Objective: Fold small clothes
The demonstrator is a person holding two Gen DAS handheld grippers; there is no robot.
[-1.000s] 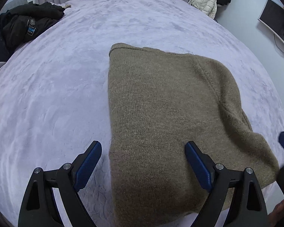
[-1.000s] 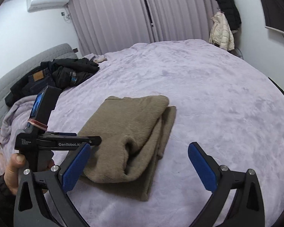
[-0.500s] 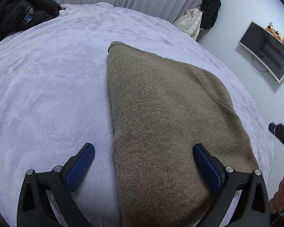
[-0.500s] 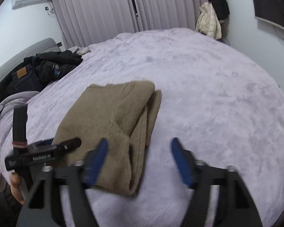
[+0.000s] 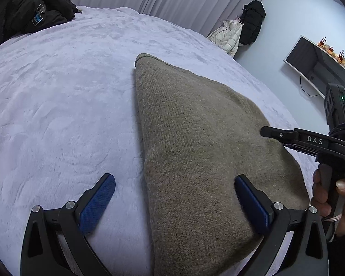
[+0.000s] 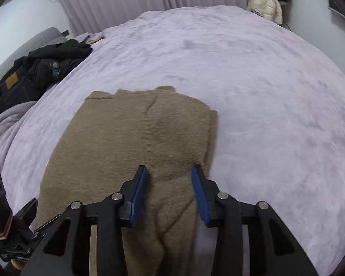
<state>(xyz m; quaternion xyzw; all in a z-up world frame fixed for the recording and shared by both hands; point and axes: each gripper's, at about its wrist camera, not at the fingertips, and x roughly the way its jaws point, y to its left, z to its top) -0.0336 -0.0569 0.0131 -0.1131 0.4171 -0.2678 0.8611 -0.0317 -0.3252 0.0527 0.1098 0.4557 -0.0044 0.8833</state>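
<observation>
**Folded sweater on the bed, both tools at its near end**

A folded olive-brown sweater is laid flat on a bed covered in pale lilac plush. In the right wrist view the sweater is seen with stacked layers along its right side.

The left tool is spread wide and released. One blue pad is seen over the bare bed cover, the other over the knit, so the sweater's left edge runs between them. No pad is seen to press on the fabric.

The right tool has just been narrowing, with a raised ridge of the sweater's near right part between its pads. Whether the pads already pinch the cloth cannot be told; a gap seems to remain on each side.

In the left wrist view the right tool's handle is gripped by a hand at the sweater's right edge.

Dark clothes are piled at the bed's far left. A cream jacket is hung by the curtain, and a screen is mounted on the wall.
</observation>
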